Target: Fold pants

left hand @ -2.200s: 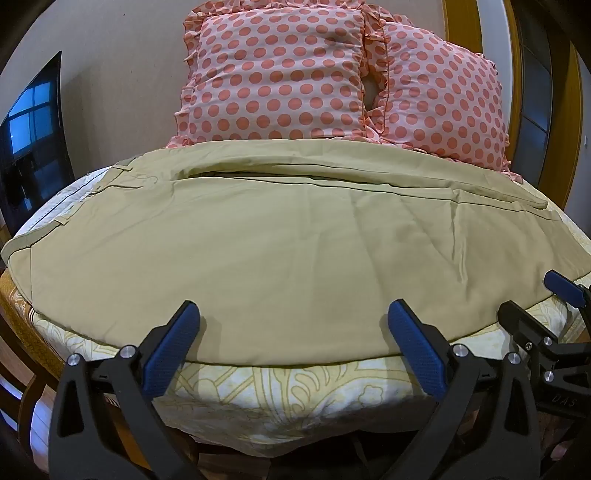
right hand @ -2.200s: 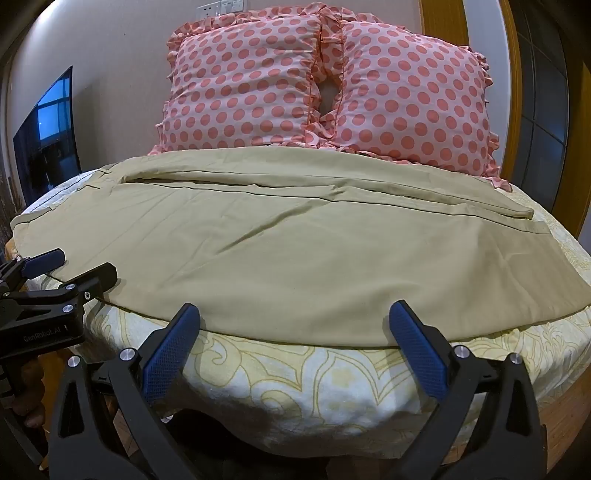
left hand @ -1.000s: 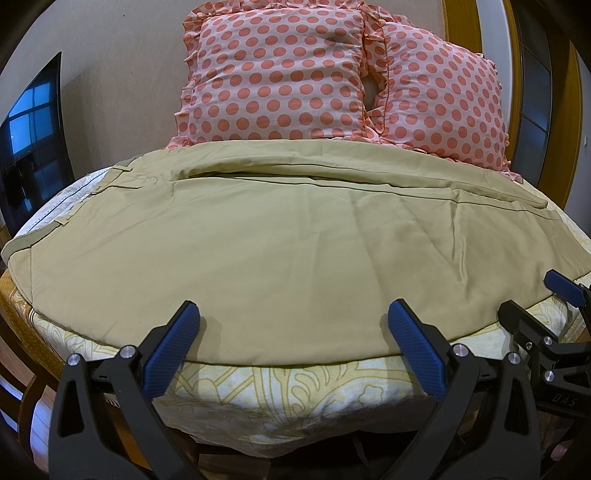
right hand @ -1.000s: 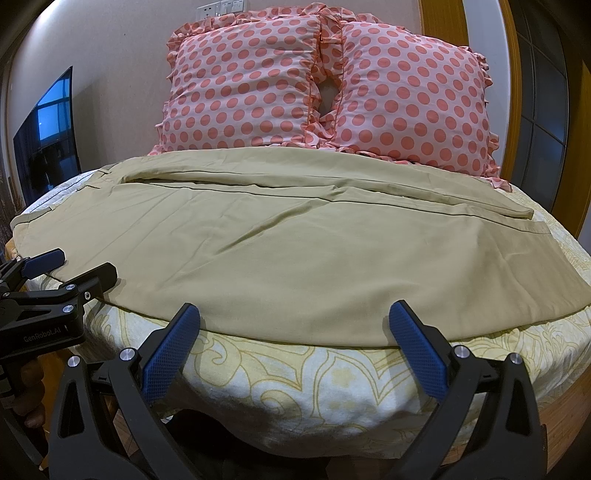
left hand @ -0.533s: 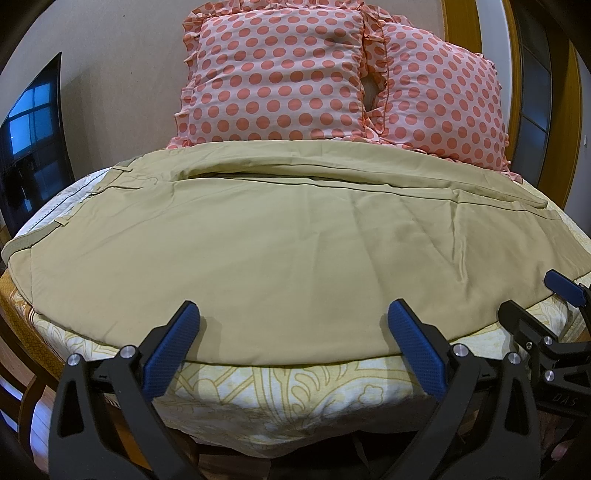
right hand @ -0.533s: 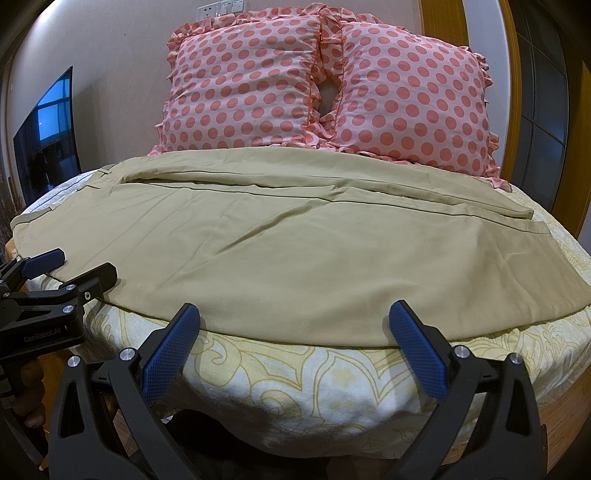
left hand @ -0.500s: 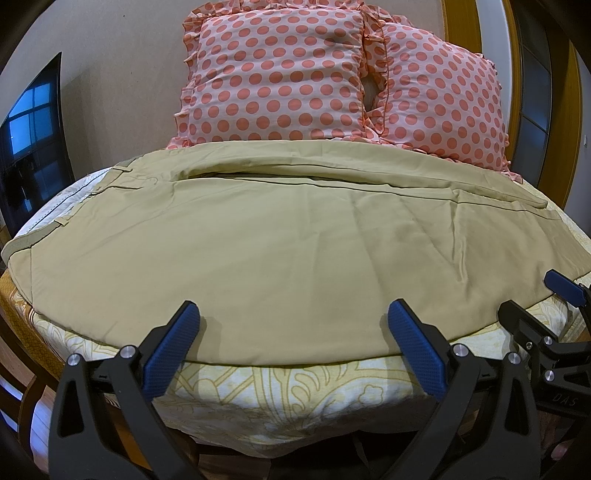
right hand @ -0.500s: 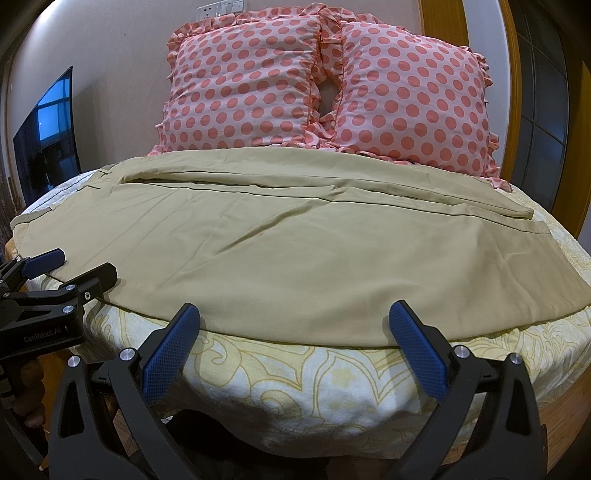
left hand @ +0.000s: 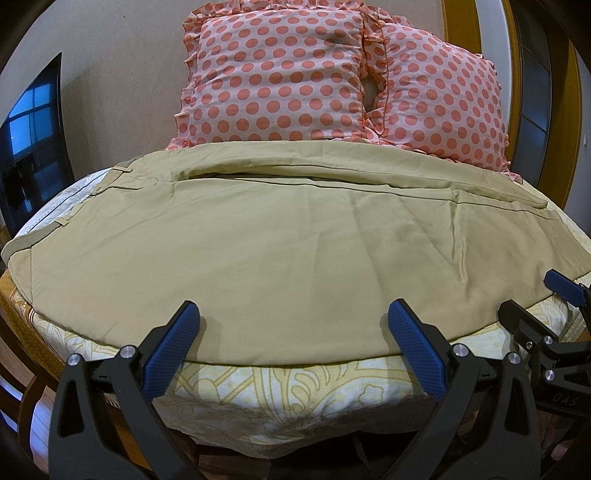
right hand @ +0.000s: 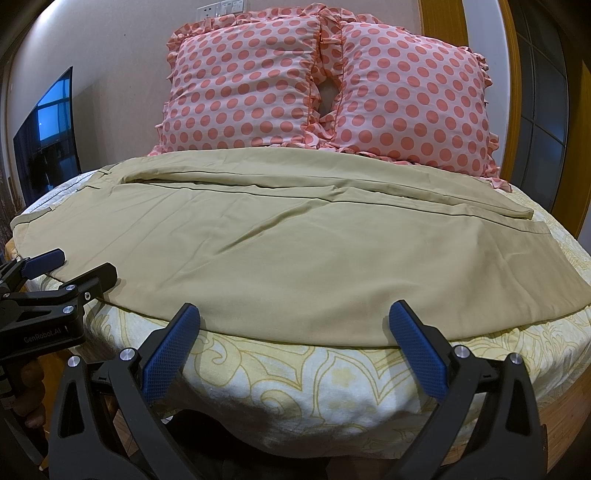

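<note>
You have before you: one pair of khaki pants, two polka-dot pillows, one patterned bedsheet, one television, two grippers.

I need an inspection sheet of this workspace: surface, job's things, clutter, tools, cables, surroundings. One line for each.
Surface: bed with a yellow patterned sheet.
Job's things: khaki pants lie spread flat across the bed, waistband toward the left, not yet folded.
Clutter: two polka-dot pillows stand at the head.
Tools: left tool and right tool open, at the near edge of the pants, holding nothing.
Cables: nothing seen.
Surroundings: dark screen on the left, wall switches above the pillows.
</note>
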